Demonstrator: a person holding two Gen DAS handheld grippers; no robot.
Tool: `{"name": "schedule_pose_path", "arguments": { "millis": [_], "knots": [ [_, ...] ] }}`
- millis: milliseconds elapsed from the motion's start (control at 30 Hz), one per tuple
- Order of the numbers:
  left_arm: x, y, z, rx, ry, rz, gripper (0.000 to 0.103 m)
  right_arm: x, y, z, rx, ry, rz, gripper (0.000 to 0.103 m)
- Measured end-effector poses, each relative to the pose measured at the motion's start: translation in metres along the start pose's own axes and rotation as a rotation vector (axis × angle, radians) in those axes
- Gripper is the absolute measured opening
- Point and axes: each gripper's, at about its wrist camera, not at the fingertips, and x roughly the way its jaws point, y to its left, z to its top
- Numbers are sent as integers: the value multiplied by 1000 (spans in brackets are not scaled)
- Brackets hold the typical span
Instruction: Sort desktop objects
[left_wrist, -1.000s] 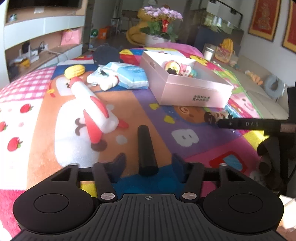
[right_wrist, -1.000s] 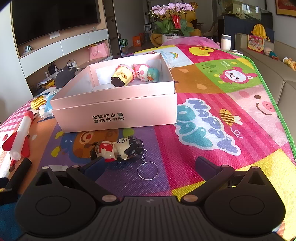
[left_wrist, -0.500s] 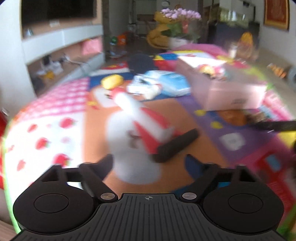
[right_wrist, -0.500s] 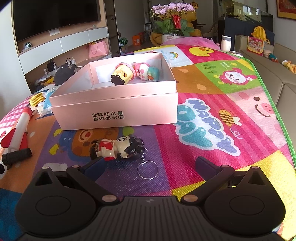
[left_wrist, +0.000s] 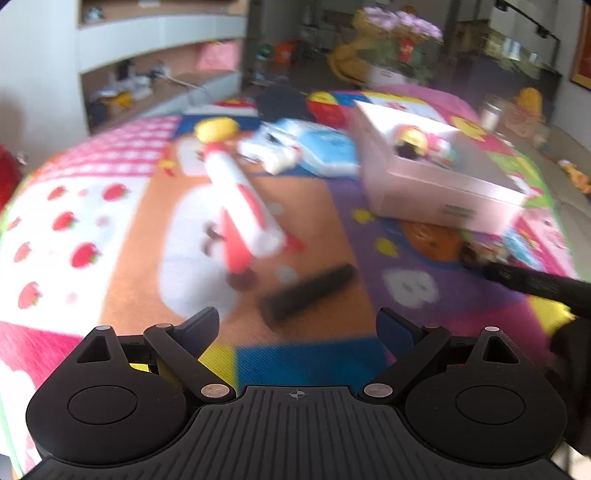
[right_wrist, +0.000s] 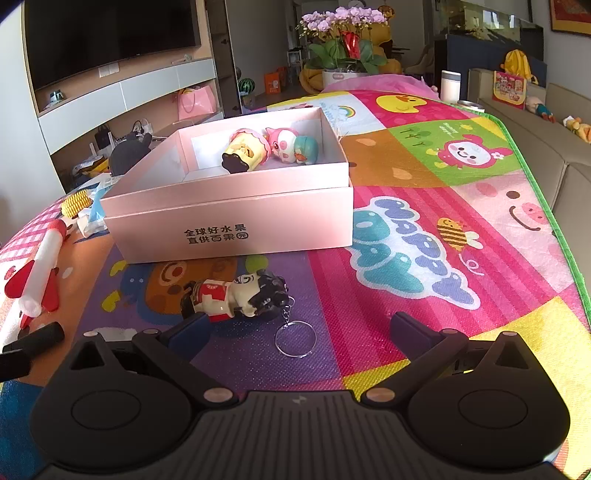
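A pink open box (right_wrist: 229, 218) stands on the colourful play mat (right_wrist: 424, 229) and holds a yellow figurine (right_wrist: 245, 151) and a pink-and-teal figurine (right_wrist: 291, 146). A doll keychain (right_wrist: 240, 295) lies in front of the box, just ahead of my open, empty right gripper (right_wrist: 295, 332). My left gripper (left_wrist: 297, 325) is open and empty above the mat. A black cylinder (left_wrist: 308, 291) lies just ahead of it, beside a red-and-white toy rocket (left_wrist: 240, 206). The box (left_wrist: 436, 177) shows at the right of the left wrist view.
A yellow corn toy (left_wrist: 216, 129), a blue wipes pack (left_wrist: 325, 147) and a dark cap (left_wrist: 280, 103) lie beyond the rocket. The rocket (right_wrist: 38, 273) and cylinder (right_wrist: 33, 339) also show at the right wrist view's left edge. A sofa (right_wrist: 554, 122) borders the mat's right side.
The black cylinder has left my left gripper and now lies on the mat at an angle. The left gripper has opened wider and swung about. The right gripper has barely moved.
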Motion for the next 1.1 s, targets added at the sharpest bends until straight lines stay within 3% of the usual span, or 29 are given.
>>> {"name": "schedule_pose_path", "arguments": {
  "millis": [100, 333, 500, 667, 900, 967, 1000, 1100],
  "knots": [
    [2, -8, -3, 8, 23, -68, 96, 0, -1, 0, 5, -2, 2, 103],
    [25, -11, 6, 0, -11, -28, 96, -1, -3, -1, 15, -7, 10, 103],
    [37, -13, 13, 37, -81, -62, 97, -1, -3, -1, 16, -8, 11, 103],
    [45, -22, 15, 142, -130, 47, 97, -2, -3, -1, 18, -8, 13, 103],
    [62, -31, 24, 123, -107, 58, 96, -2, -4, 0, 20, -10, 14, 103],
    [67, -33, 26, 125, -117, 80, 90, -2, -3, 0, 20, -11, 13, 103],
    [68, -34, 27, 129, -128, 88, 81, -2, -3, 0, 21, -11, 13, 103],
    [67, -32, 28, 143, -127, 81, 81, -2, -3, 0, 21, -14, 15, 103]
  ]
}}
